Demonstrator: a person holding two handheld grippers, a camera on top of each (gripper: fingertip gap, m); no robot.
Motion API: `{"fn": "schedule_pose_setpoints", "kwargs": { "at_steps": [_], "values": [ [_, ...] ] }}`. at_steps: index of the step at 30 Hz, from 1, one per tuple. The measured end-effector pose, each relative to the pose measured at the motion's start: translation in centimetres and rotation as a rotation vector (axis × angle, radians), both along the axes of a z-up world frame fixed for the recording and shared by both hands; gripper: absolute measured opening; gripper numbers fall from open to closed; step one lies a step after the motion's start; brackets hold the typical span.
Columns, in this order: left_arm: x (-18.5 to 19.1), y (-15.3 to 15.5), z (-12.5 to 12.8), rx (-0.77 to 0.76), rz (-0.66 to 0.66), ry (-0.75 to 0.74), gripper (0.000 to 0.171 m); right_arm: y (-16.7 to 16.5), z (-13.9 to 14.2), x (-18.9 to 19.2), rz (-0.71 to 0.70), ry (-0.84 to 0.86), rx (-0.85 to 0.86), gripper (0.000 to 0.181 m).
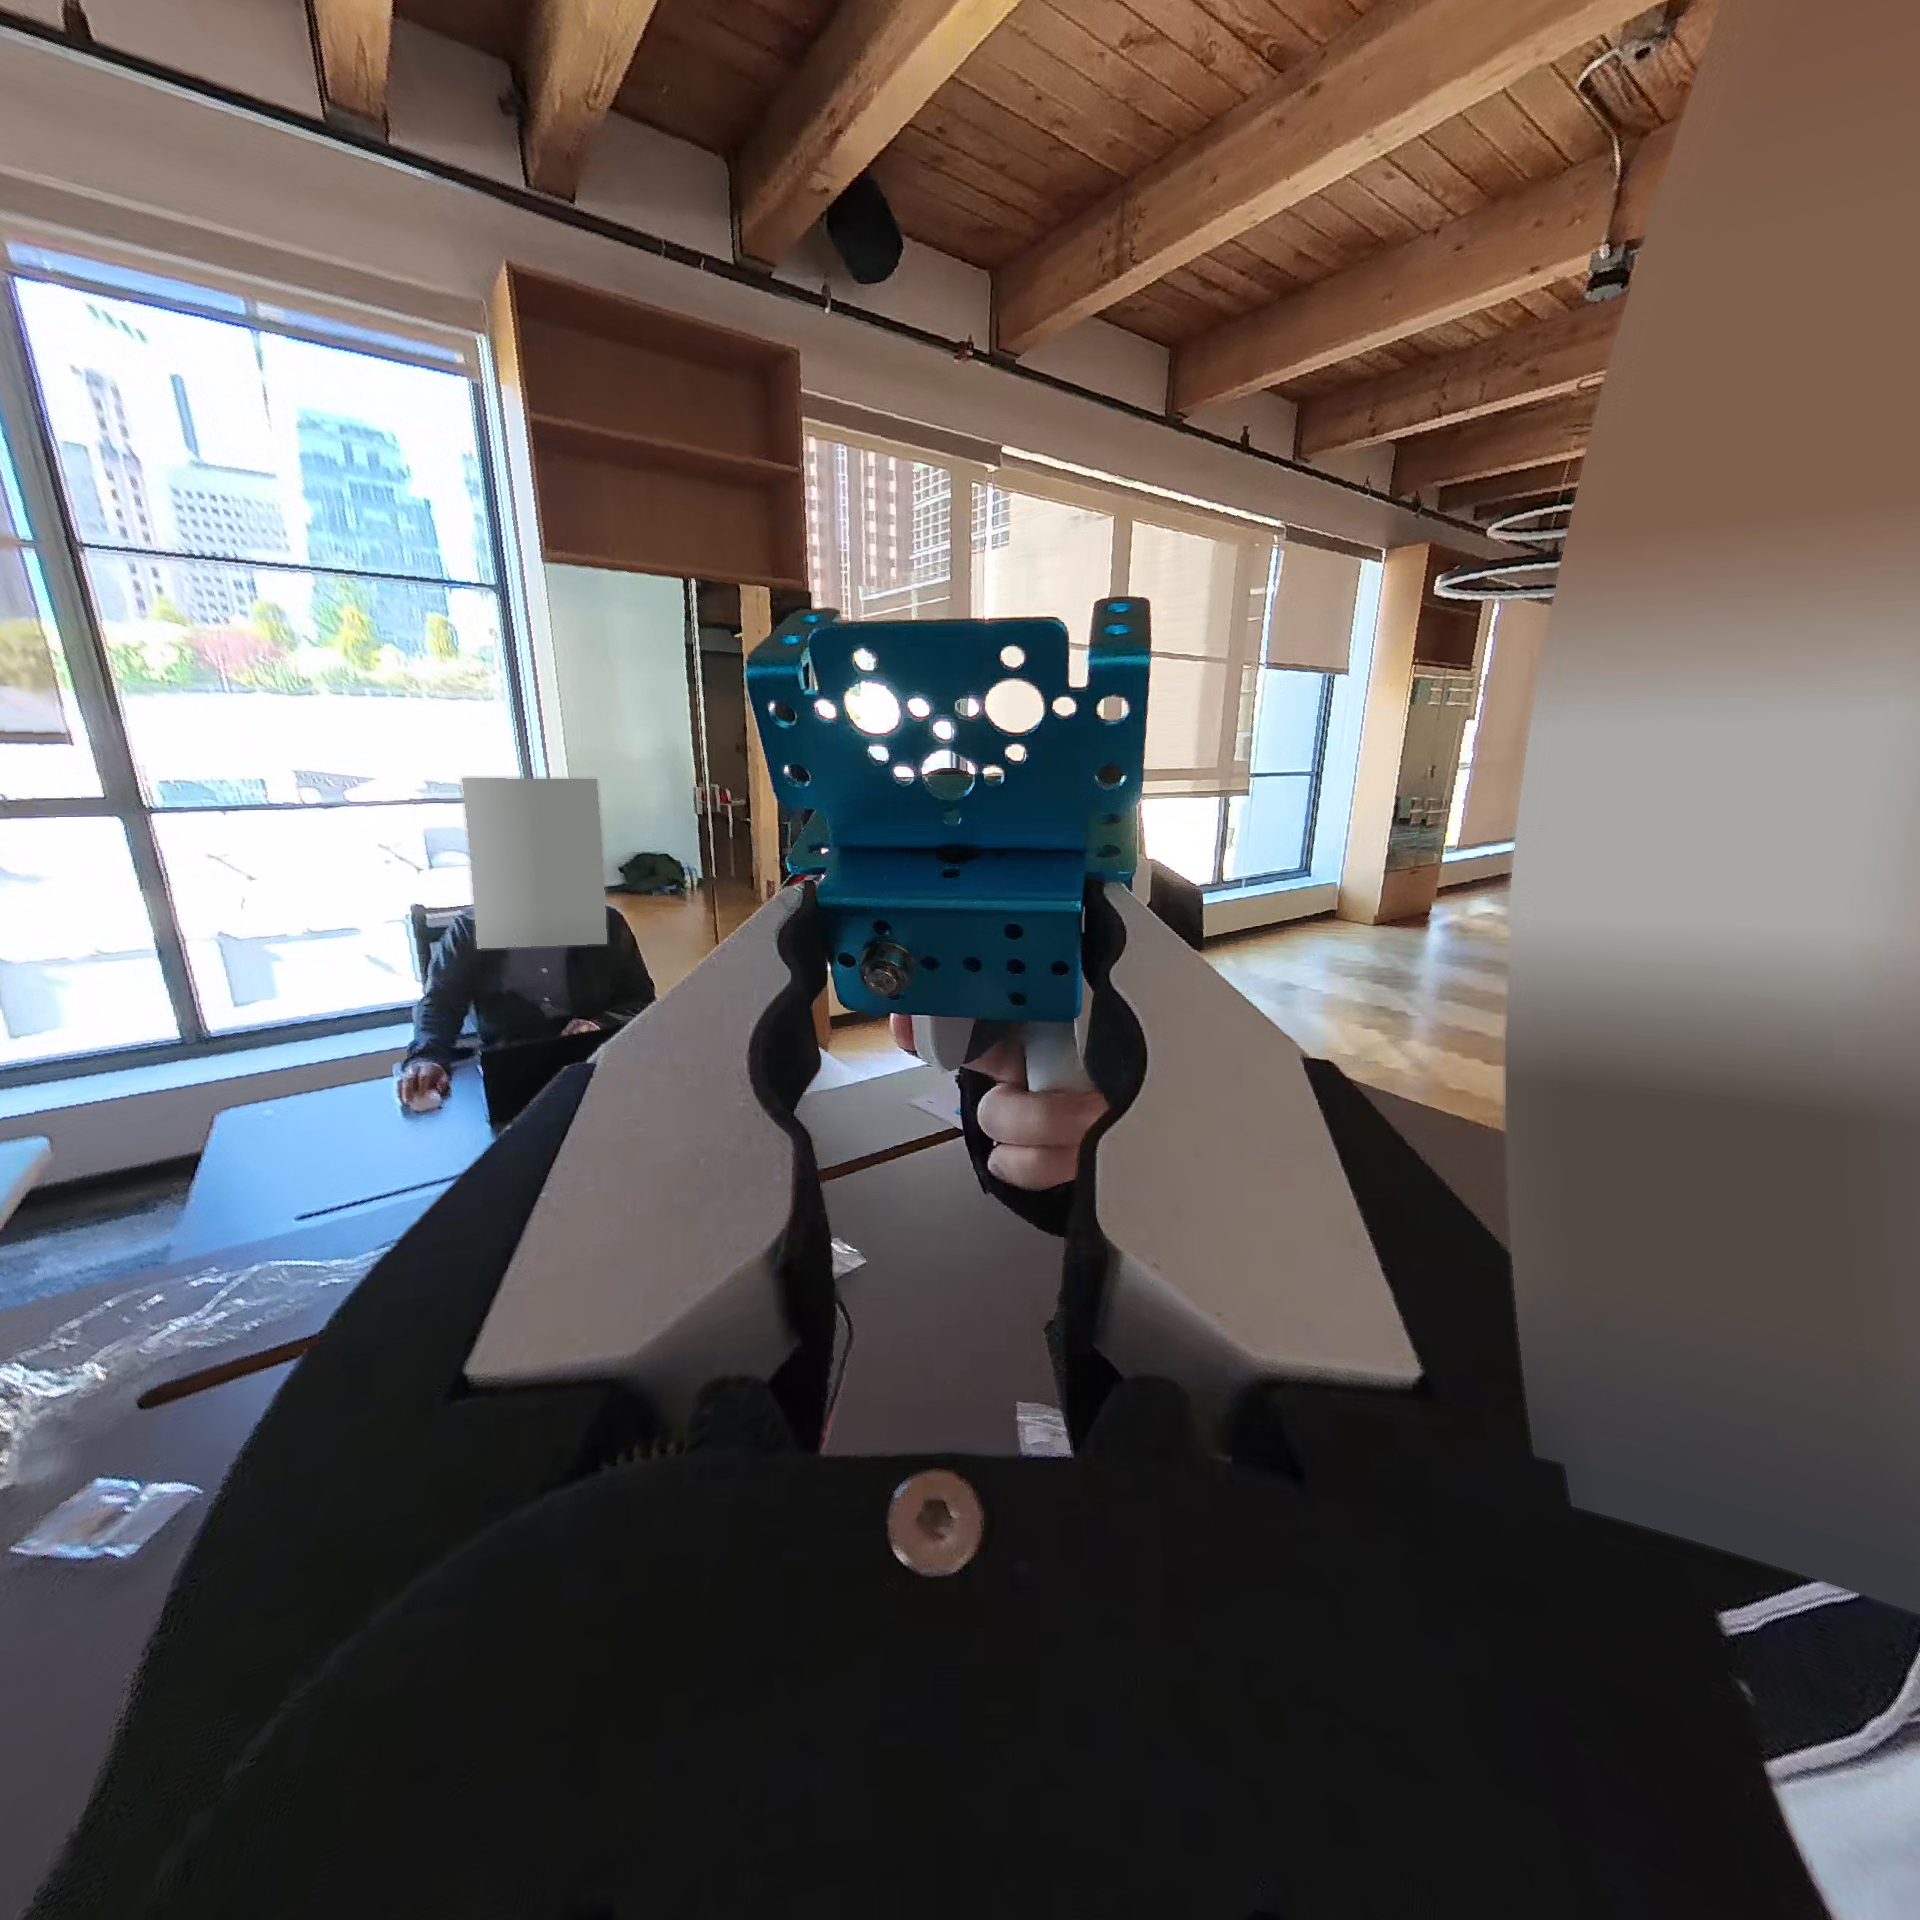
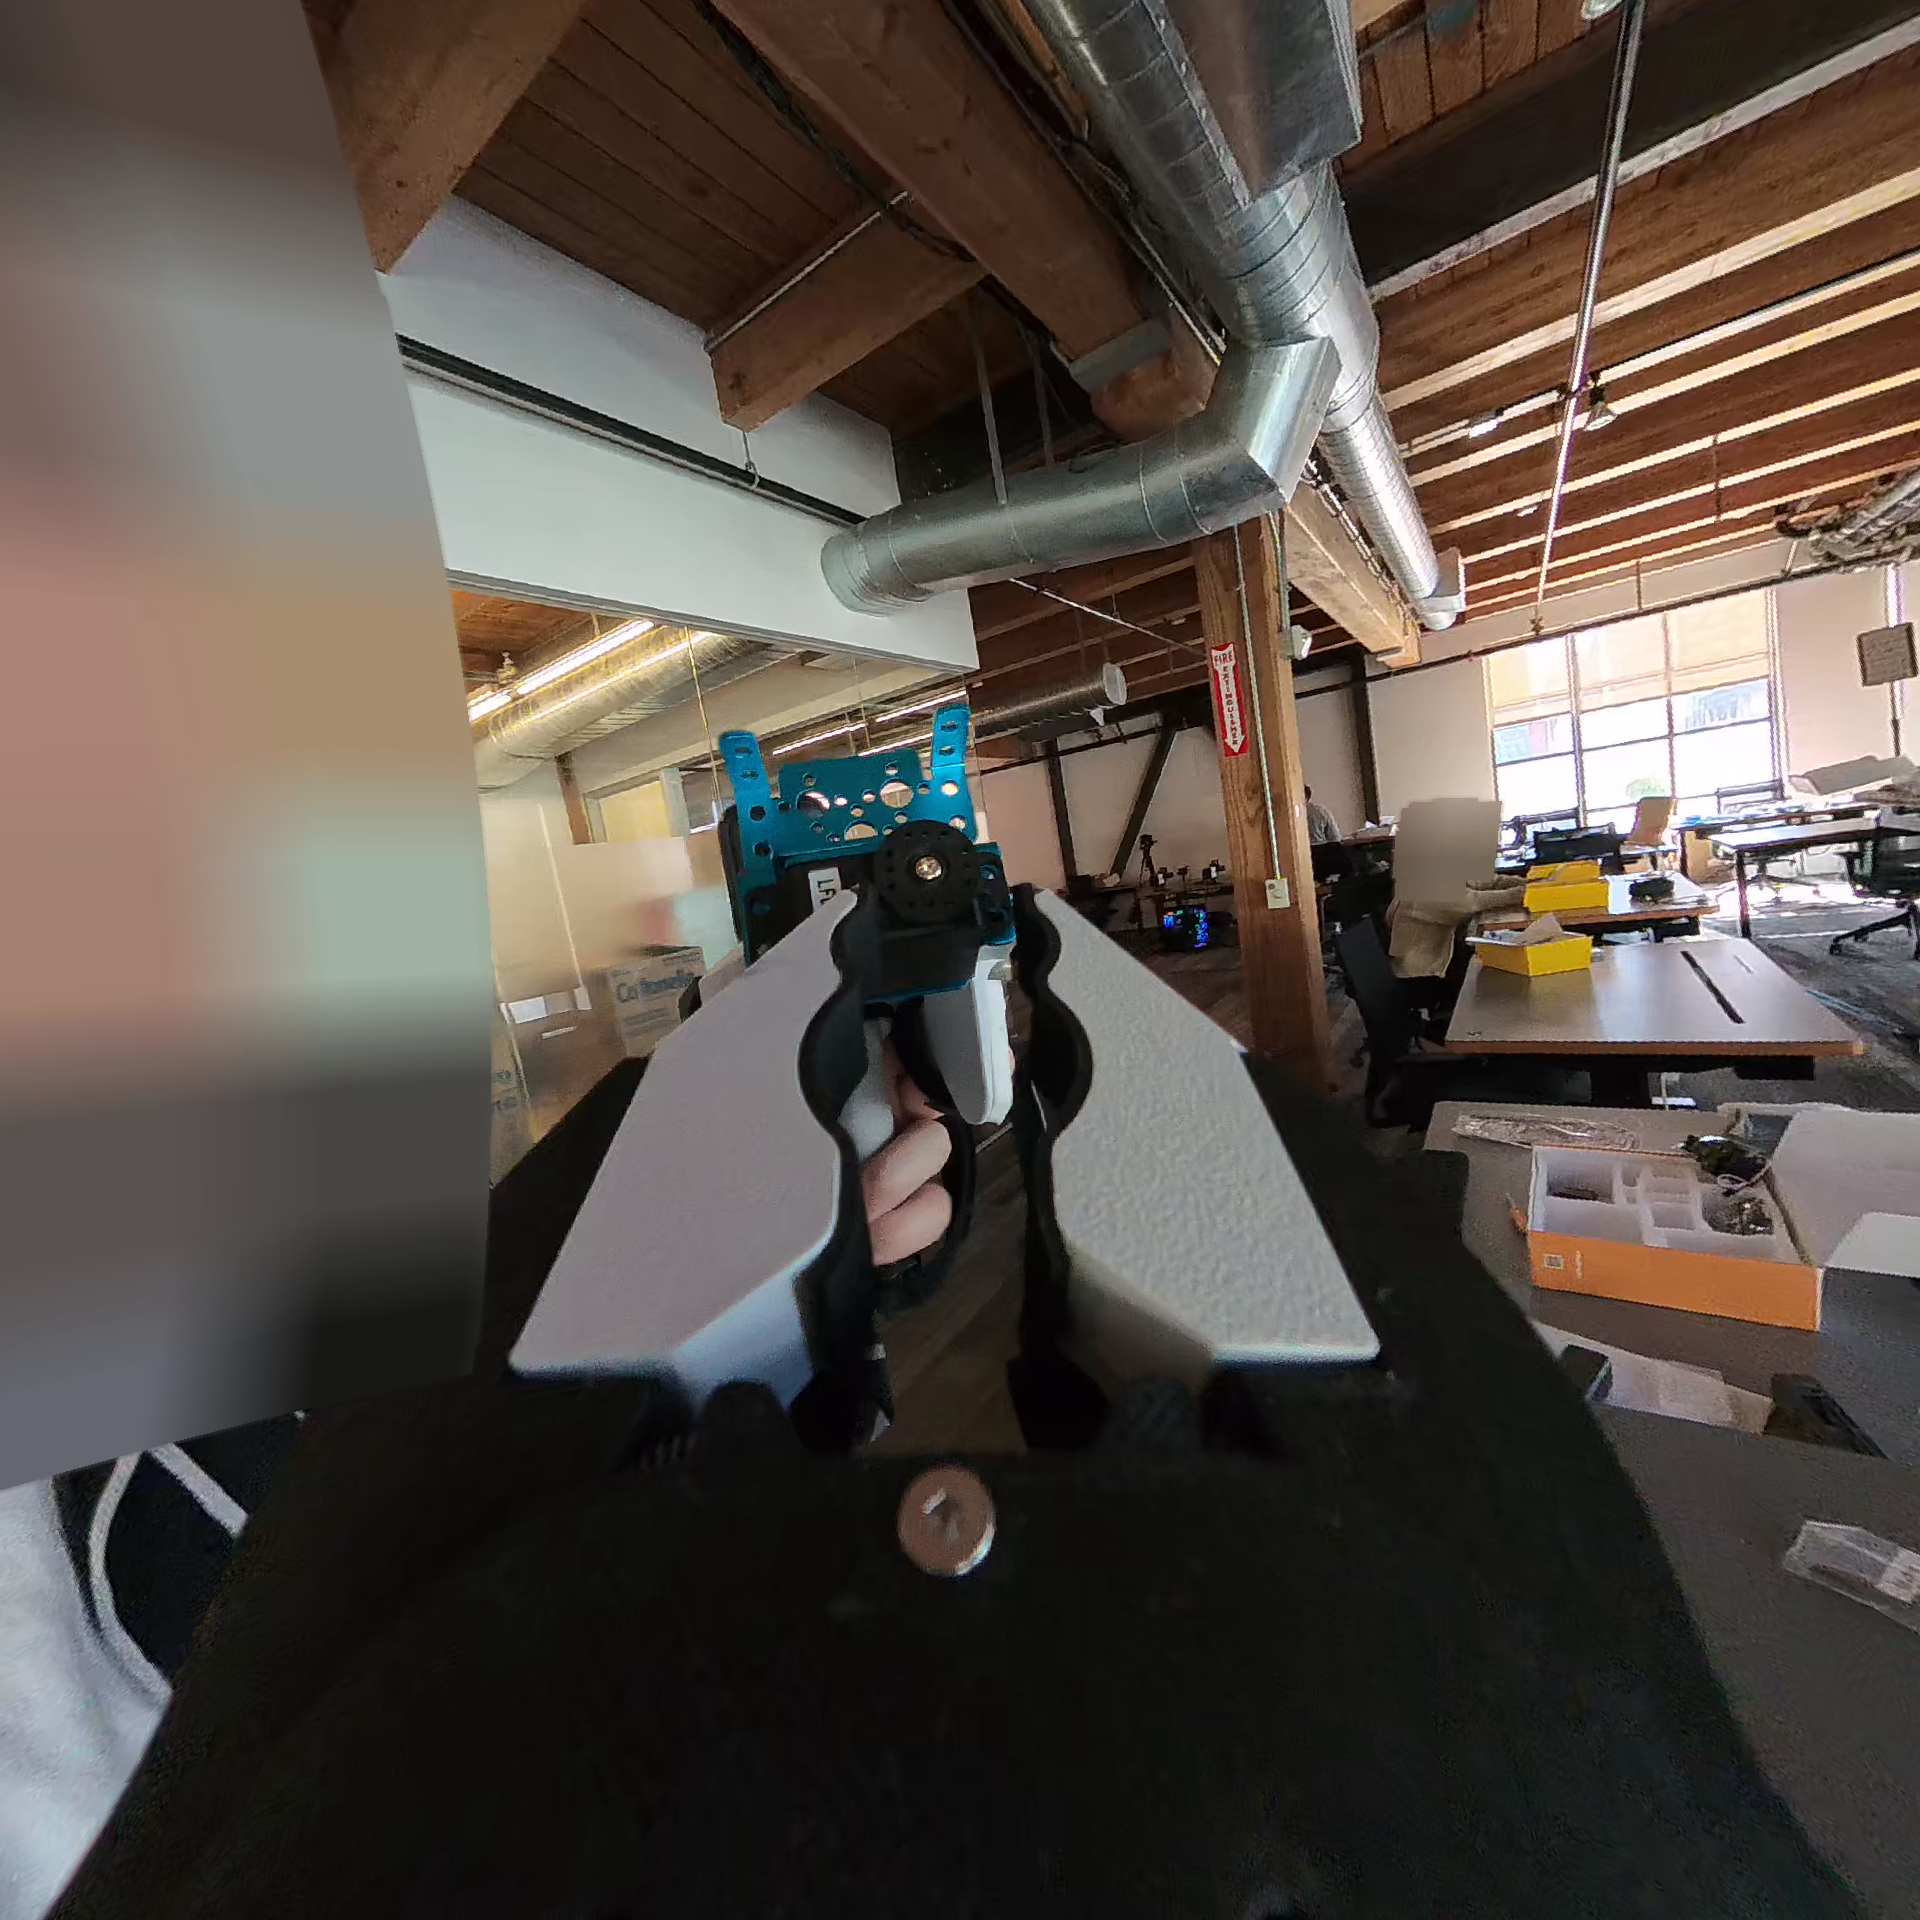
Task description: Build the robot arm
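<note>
A blue perforated metal bracket assembly (image 1: 945,727) is held up in the air between both grippers. My left gripper (image 1: 951,914) is shut on its lower blue block. Behind it in the left wrist view, the other gripper's white finger and a hand (image 1: 1039,1122) show. In the right wrist view the same assembly (image 2: 831,810) carries a black servo with a round horn (image 2: 928,868). My right gripper (image 2: 935,914) is shut on the servo end from the opposite side. The left gripper's white finger (image 2: 977,1039) and a hand (image 2: 914,1174) show beyond it.
A dark table (image 1: 312,1174) lies below with clear plastic bags (image 1: 156,1330). A person sits at a laptop (image 1: 520,997) at its far side. On the right, an open orange box (image 2: 1662,1236) and a small bag (image 2: 1860,1569) lie on a grey table. A wooden post (image 2: 1257,790) stands behind.
</note>
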State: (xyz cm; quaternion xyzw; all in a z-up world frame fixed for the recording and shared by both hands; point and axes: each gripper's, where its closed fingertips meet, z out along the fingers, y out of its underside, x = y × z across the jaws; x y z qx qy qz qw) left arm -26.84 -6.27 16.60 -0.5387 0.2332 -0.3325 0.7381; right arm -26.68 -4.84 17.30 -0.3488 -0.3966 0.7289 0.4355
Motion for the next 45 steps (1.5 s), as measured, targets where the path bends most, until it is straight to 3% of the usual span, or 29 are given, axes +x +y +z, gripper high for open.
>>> {"fn": "schedule_pose_setpoints", "kwargs": {
  "at_steps": [13,25,40,45],
  "values": [
    [-0.3,-0.6,-0.7,0.007,-0.005,0.017,0.048,-0.5,-0.4,-0.5,0.022,-0.044,0.000,0.019],
    [-4.9,0.1,-1.5,-0.089,-0.047,-0.180,0.048,2.6,-2.1,-0.9,-0.077,-0.076,-0.052,0.017],
    [-5.9,-0.4,-1.6,-0.081,-0.023,-0.188,0.048,3.6,-3.5,-2.1,-0.066,-0.117,-0.100,0.016],
    [-6.9,-0.3,-2.2,-0.063,0.047,-0.154,0.048,4.1,-5.3,-2.7,-0.158,-0.186,-0.024,0.016]
  ]
}}
